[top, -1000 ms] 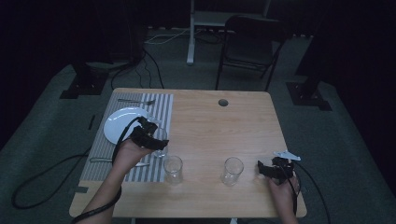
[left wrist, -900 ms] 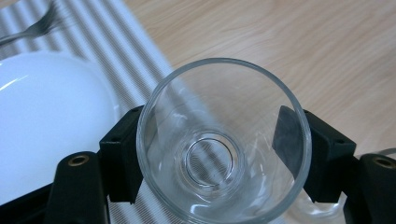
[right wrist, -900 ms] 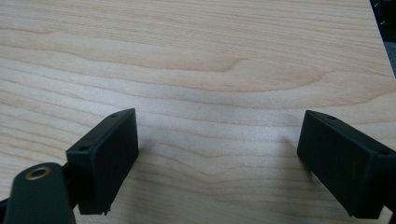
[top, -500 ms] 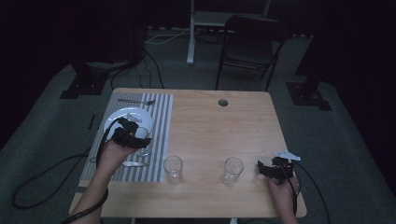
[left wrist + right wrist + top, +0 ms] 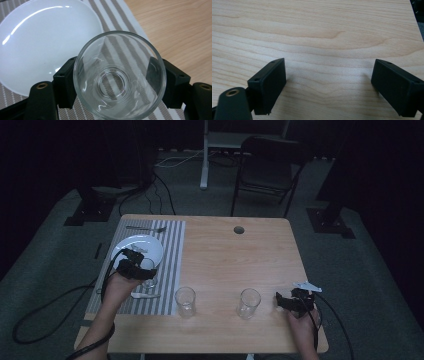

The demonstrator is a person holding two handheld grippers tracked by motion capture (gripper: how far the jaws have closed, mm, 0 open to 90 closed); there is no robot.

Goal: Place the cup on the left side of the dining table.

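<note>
While our left hand-held gripper (image 5: 117, 82) clamps a clear glass (image 5: 119, 76) upright, mouth up, over the striped placemat (image 5: 170, 251) beside the white plate (image 5: 150, 246) near the counter's (image 5: 240, 260) left edge, our right hand-held gripper (image 5: 329, 85) rests wide apart, empty, near the right front corner.

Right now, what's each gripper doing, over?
Left gripper shut on drinking glass above striped placemat, beside white plate. Right gripper open over bare wooden table. Nothing blocking.
</note>
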